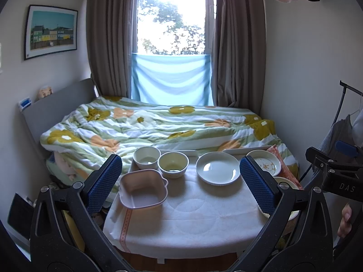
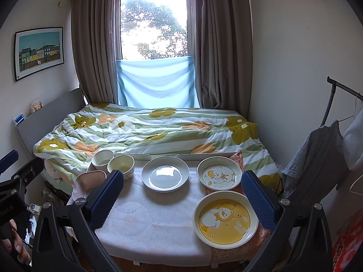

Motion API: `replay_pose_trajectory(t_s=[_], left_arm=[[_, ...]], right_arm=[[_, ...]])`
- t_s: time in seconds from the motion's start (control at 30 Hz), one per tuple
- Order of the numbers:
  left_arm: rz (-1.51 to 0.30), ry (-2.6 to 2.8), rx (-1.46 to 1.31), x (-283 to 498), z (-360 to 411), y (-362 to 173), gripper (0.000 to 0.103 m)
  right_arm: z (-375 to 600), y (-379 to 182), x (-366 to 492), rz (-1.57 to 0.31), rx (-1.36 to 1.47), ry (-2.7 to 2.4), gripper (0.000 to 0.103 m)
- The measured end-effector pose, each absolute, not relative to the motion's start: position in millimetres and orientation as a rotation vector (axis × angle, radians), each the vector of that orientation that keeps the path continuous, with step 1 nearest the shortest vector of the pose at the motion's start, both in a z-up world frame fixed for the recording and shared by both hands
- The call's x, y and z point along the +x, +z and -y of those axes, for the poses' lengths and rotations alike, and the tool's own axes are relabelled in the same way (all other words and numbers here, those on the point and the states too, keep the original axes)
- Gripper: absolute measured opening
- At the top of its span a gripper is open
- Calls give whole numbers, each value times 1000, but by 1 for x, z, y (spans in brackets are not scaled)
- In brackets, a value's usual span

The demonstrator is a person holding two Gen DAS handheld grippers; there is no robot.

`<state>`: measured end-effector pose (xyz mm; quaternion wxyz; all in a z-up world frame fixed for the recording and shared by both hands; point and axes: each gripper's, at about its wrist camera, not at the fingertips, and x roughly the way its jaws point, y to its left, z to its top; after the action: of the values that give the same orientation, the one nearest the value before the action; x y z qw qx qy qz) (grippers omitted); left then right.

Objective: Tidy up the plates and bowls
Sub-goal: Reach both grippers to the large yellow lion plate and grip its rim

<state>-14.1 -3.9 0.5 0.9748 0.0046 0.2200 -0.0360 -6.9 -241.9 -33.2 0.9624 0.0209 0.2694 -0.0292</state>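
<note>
a small table (image 1: 181, 222) covered with a white quilted cloth fills the lower centre of both views, standing at the foot of a bed with a floral duvet (image 2: 145, 131). the left gripper (image 1: 181, 181) hovers above the near edge of the table with its blue-padded fingers (image 1: 104, 181) spread wide and nothing between them. the right gripper (image 2: 181, 195) hangs the same way, its fingers (image 2: 258, 201) wide apart and empty. in the left wrist view a pink squarish bowl (image 1: 143, 189) sits left of centre, just behind it a white cup-like bowl (image 1: 146, 157) and a pale yellow bowl (image 1: 173, 164) stand side by side, close enough that i cannot tell whether they touch. a plain white plate (image 1: 217, 168) lies right of centre, apart from the bowls. in the right wrist view a duck-printed plate (image 2: 219, 173) sits to the right of the white plate, and a yellow cartoon plate (image 2: 225, 219) lies in the lower right of the frame, nearest the camera, partly behind the right finger. both patterned plates rest on an orange cloth (image 2: 229, 252). a window (image 2: 154, 22) with brown curtains fills the upper centre, and a framed picture (image 2: 39, 52) hangs at upper left.
</note>
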Motion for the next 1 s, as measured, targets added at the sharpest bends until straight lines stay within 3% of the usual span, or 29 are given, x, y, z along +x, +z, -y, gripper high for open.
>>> replay_pose_trajectory(t_s=[0.53, 0.73, 1.0], left_arm=[[-516, -101, 30, 14, 0, -7, 103], [-610, -222, 72, 51, 20, -33, 103], [-813, -448, 53, 103, 90, -106, 103]], right_arm=[[266, -38, 3, -543, 121, -65, 103], [289, -68, 12, -619, 185, -152, 103], [352, -135, 14, -744, 289, -241, 103]])
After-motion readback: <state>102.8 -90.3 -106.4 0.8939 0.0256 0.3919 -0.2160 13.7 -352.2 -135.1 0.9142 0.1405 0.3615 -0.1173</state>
